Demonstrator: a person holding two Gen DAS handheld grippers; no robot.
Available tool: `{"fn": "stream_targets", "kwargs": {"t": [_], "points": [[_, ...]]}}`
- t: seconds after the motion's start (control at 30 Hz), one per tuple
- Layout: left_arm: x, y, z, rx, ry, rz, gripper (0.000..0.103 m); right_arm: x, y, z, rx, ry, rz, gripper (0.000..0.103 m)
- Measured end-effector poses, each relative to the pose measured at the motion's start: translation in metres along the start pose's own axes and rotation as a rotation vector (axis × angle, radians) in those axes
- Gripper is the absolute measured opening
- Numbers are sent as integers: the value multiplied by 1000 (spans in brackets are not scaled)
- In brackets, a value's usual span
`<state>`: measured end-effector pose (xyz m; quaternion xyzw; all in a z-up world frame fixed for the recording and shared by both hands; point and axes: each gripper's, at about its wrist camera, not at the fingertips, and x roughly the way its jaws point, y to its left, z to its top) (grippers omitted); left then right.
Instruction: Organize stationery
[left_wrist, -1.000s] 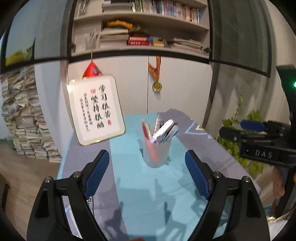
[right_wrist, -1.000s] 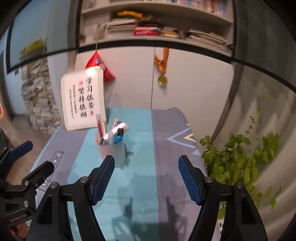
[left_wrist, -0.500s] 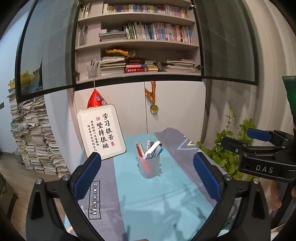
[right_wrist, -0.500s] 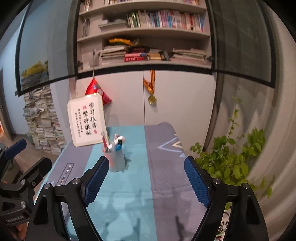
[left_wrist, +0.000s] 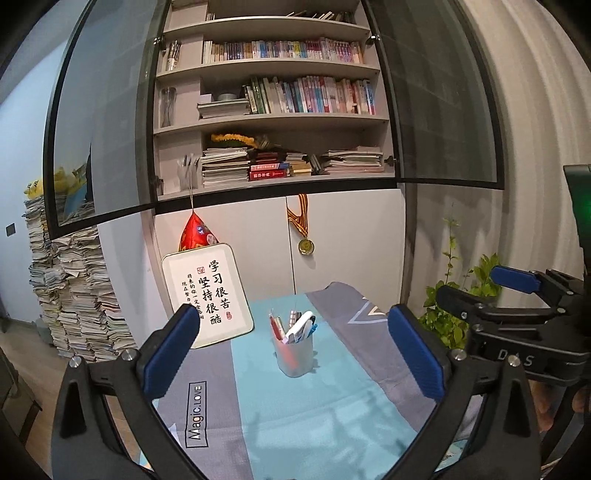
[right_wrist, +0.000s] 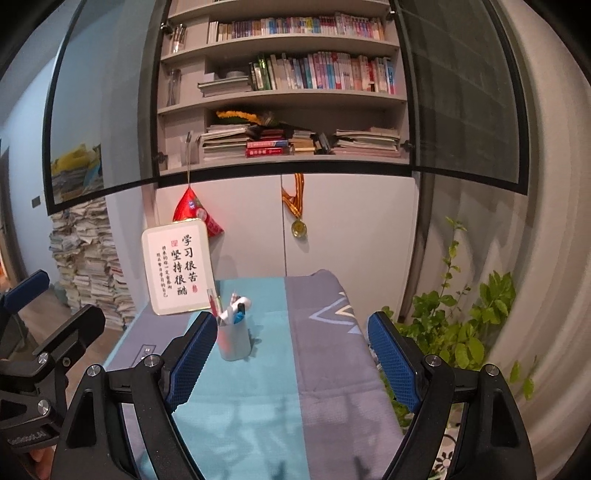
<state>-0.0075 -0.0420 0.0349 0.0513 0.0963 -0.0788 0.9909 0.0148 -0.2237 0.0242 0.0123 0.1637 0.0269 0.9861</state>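
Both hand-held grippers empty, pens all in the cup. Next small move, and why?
Probably none on the table: hold both back and end the run. The pen cup stands upright on the teal-and-grey cloth with the pens inside, and no loose stationery shows on the cloth. The left hand-held gripper and right hand-held gripper are open, nothing between their pads, short of the cup.

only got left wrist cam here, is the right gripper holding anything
observer: No. In the right wrist view the right gripper is open, with only the teal and grey tablecloth showing between its blue pads.
operator: ok whats closest to it
observer: The grey plastic pen cup, upright and full of pens. It stands just beyond the left pad, which hides the cup's left edge in that view.
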Motion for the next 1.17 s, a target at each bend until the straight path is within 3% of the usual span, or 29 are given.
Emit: {"fn": "stream_targets", "kwargs": {"t": [1.17], "points": [[-7, -3, -3, 8, 11, 4, 102, -4, -2, -3, 5, 2, 1, 85]]}}
